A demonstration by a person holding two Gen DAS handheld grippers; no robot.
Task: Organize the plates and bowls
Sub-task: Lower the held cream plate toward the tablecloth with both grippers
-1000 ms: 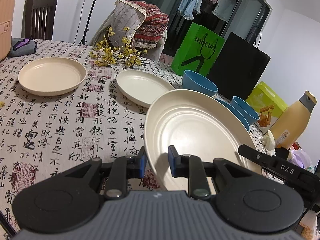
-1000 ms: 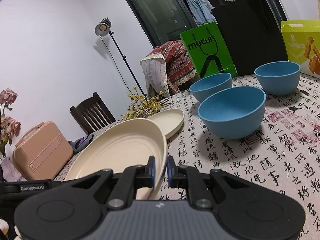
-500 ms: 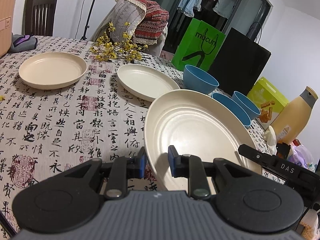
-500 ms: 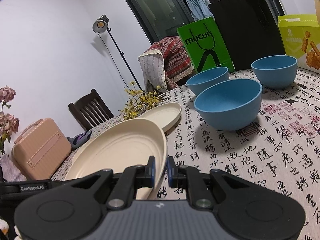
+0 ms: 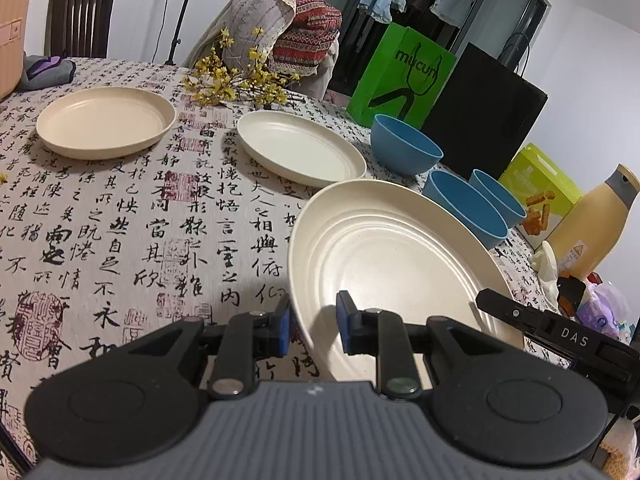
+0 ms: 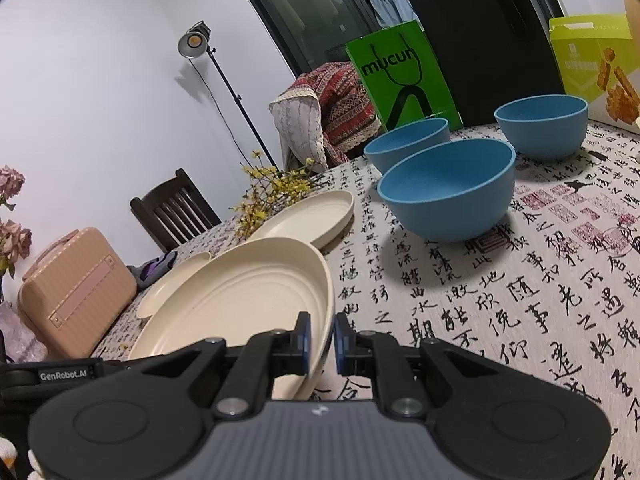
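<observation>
Both grippers clamped on one large cream plate [image 5: 396, 256]: left gripper [image 5: 313, 322] pinching its near left rim, right gripper [image 6: 320, 334] pinching the opposite edge, rim caught between the blue pads [image 6: 303, 334]. Plate tilted, lifted clear of the calligraphy tablecloth [image 5: 120, 216], shadow beneath it.

Farther back on the cloth, two more cream plates lying flat: one at far left [image 5: 105, 121], another near the middle [image 5: 300, 148], well apart from each other. Sprig of yellow flowers [image 5: 240, 78] just beyond them.

To the right, three blue bowls standing upright: nearest bowl [image 6: 448, 188] beside the held plate, second bowl [image 6: 406, 138] behind it, third bowl [image 6: 542, 124] off to the far right. None stacked.

Behind the bowls, green bag [image 6: 400, 76] leaning by a black bag [image 6: 488, 36]. Pink case [image 6: 76, 280] at the left table edge, dark wooden chair [image 6: 176, 208] past it. Yellow bottle [image 5: 592, 220] at the right side, near a lime snack box [image 5: 540, 180].
</observation>
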